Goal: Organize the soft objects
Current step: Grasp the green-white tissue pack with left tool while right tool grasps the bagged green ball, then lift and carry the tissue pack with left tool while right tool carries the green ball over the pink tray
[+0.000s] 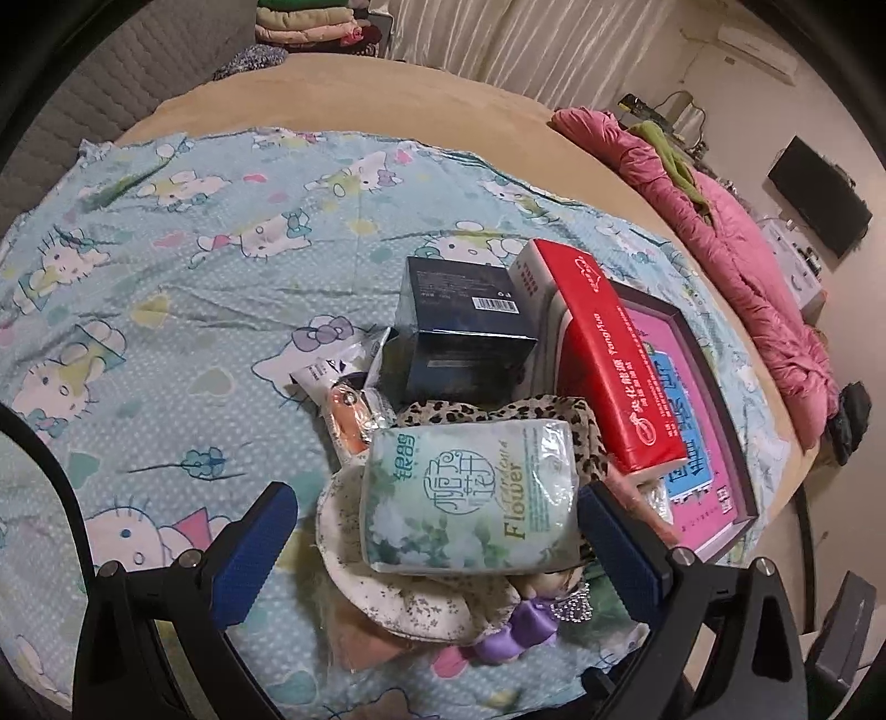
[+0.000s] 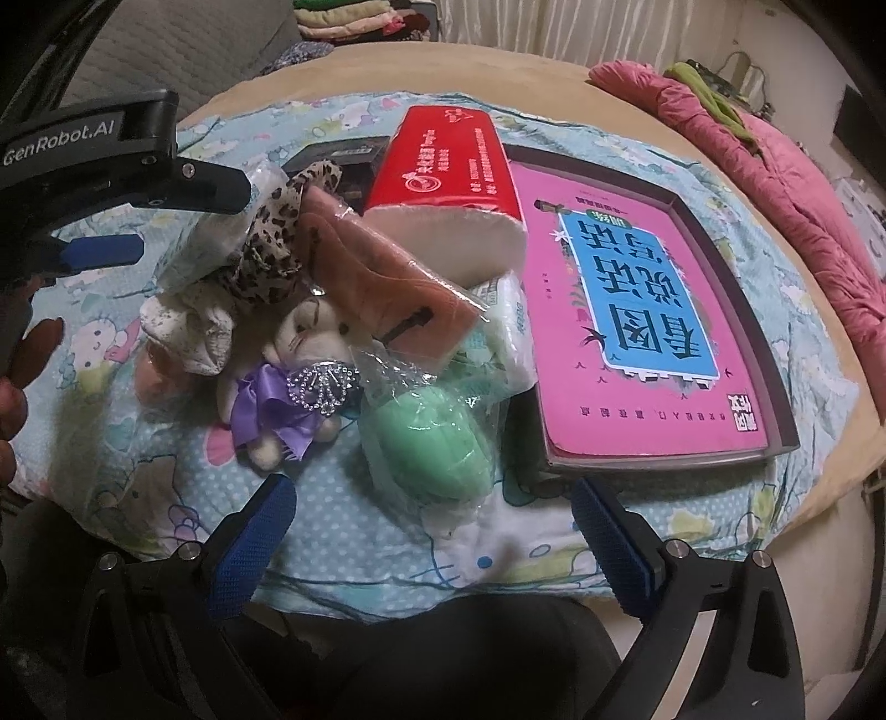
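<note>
A pile of soft things lies on a Hello Kitty cloth (image 1: 166,288) on the bed. My left gripper (image 1: 437,512) is open, its blue fingers either side of a green "Flower" tissue pack (image 1: 470,493) on top of the pile. Under it lie a leopard-print cloth (image 1: 554,412) and a speckled white cloth (image 1: 387,598). My right gripper (image 2: 432,518) is open and empty just in front of a green soft object in a clear bag (image 2: 429,443). A small plush bear with purple ribbon (image 2: 299,376), a wrapped peach item (image 2: 382,277) and a red tissue pack (image 2: 448,183) lie beyond.
A dark blue box (image 1: 465,327) stands behind the pile. A pink book lies in a dark tray (image 2: 736,310) to the right. A pink quilt (image 2: 775,166) lies along the bed's right edge. Folded clothes (image 1: 315,22) are stacked at the far end.
</note>
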`<action>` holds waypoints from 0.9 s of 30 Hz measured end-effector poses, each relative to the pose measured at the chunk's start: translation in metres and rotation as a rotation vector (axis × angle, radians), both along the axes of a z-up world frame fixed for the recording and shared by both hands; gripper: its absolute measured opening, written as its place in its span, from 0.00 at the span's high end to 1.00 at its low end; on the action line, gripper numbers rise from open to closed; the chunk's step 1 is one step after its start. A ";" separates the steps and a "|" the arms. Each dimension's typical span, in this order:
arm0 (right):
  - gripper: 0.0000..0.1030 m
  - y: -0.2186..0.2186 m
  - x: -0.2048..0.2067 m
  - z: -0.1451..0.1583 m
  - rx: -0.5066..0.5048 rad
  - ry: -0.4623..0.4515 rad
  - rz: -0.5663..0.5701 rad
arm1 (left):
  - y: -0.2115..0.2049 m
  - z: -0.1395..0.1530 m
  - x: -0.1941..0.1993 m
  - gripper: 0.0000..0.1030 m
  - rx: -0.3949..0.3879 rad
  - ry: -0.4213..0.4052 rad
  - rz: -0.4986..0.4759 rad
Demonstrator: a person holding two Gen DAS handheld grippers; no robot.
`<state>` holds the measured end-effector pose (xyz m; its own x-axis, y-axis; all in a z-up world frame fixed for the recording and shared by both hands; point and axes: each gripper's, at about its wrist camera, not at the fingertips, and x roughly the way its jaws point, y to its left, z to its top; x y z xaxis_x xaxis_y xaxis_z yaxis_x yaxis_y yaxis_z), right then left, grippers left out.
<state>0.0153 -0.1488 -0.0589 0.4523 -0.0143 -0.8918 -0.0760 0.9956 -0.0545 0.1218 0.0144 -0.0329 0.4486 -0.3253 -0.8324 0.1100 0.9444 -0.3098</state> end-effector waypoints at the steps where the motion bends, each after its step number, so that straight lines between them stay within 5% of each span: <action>1: 0.05 0.002 0.002 -0.001 -0.006 0.002 0.005 | 0.000 -0.001 0.001 0.01 -0.005 0.002 0.000; 3: 0.06 0.005 0.005 -0.003 -0.034 0.009 0.008 | 0.001 -0.002 0.001 0.01 -0.010 0.009 -0.005; 7: 0.37 0.011 0.016 -0.012 -0.063 0.047 0.031 | 0.003 -0.005 0.002 0.03 -0.029 0.022 -0.004; 12: 0.39 0.011 0.027 -0.023 -0.093 0.070 0.024 | 0.002 -0.007 0.004 0.05 -0.043 0.038 -0.007; 15: 0.52 0.009 0.033 -0.023 -0.073 0.063 0.027 | 0.000 -0.009 0.006 0.07 -0.033 0.049 -0.013; 20: 0.54 -0.003 0.033 -0.018 0.001 0.043 0.019 | -0.002 -0.012 0.009 0.23 -0.050 0.071 -0.026; 27: 0.54 -0.036 0.033 -0.010 0.182 0.039 -0.031 | 0.004 -0.010 0.012 0.29 -0.137 0.103 -0.022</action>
